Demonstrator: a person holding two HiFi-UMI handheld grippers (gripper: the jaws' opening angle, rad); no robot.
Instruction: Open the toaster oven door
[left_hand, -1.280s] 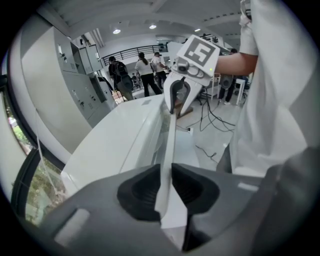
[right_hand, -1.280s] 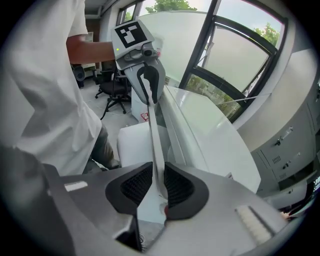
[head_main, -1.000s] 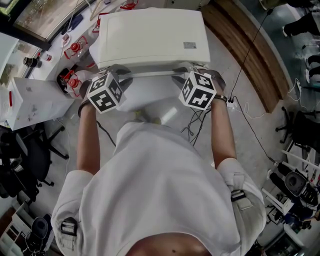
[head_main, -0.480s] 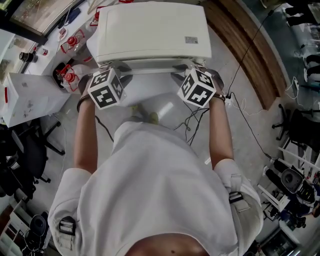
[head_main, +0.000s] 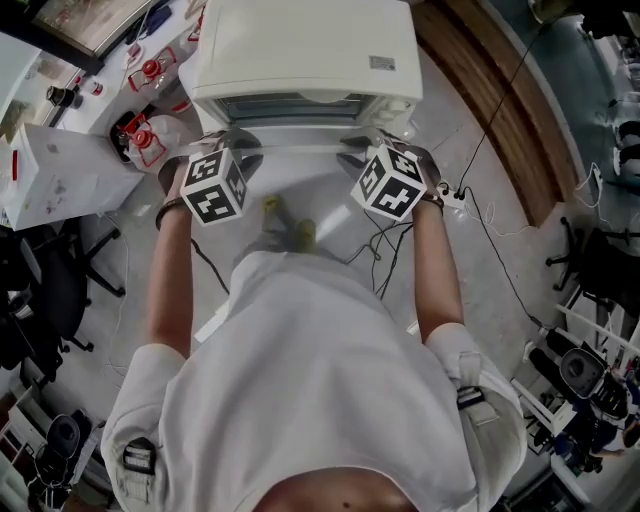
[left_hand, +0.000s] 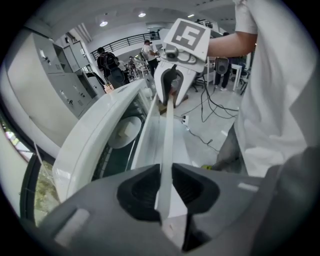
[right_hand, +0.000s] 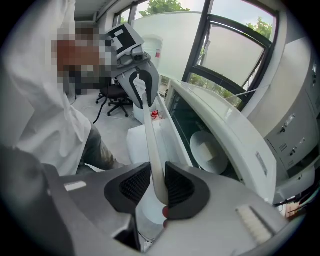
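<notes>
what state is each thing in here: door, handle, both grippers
toaster oven door: partly open, top edge tilted out from the toaster oven
door handle: clamped near both ends
left gripper: shut on the door handle, jaws have just been closing
right gripper: shut on the door handle, jaws have just been opening slightly

Left gripper (left_hand: 166, 175) clamped, right gripper (right_hand: 158, 172) jaws loosening
</notes>
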